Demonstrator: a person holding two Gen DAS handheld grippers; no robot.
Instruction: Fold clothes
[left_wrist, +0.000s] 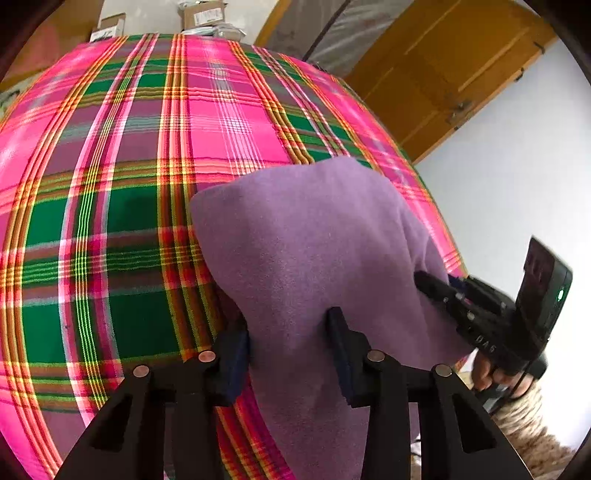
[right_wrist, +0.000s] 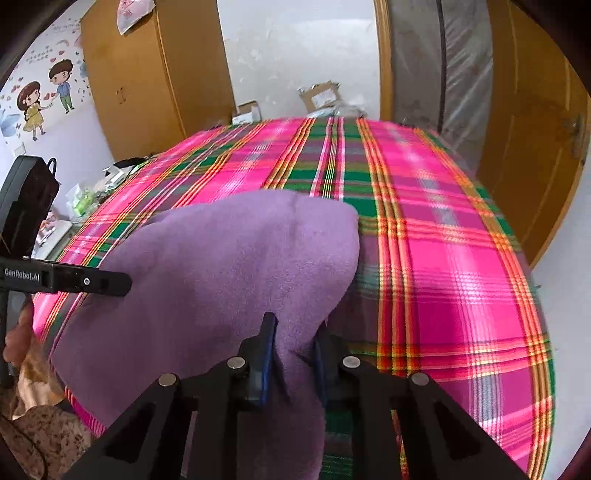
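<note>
Purple fleece garment on the plaid bedspread, near its front edge, partly lifted; folding begun, not finished. Left gripper: fleece between its jaws, contact unclear. Right gripper: jaws pinching the fleece edge. Cardboard boxes behind the bed; contents indiscernible.

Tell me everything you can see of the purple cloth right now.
The purple cloth is plain lilac, fleecy and soft-looking, with no print or seams visible. It is lifted into a draped, bunched hump over the pink-and-green plaid blanket, its far edge rounded. The right gripper pinches a gathered fold of it between its fingers. The left gripper straddles another part, its fingers wider apart; whether they press the fabric is unclear.
</note>
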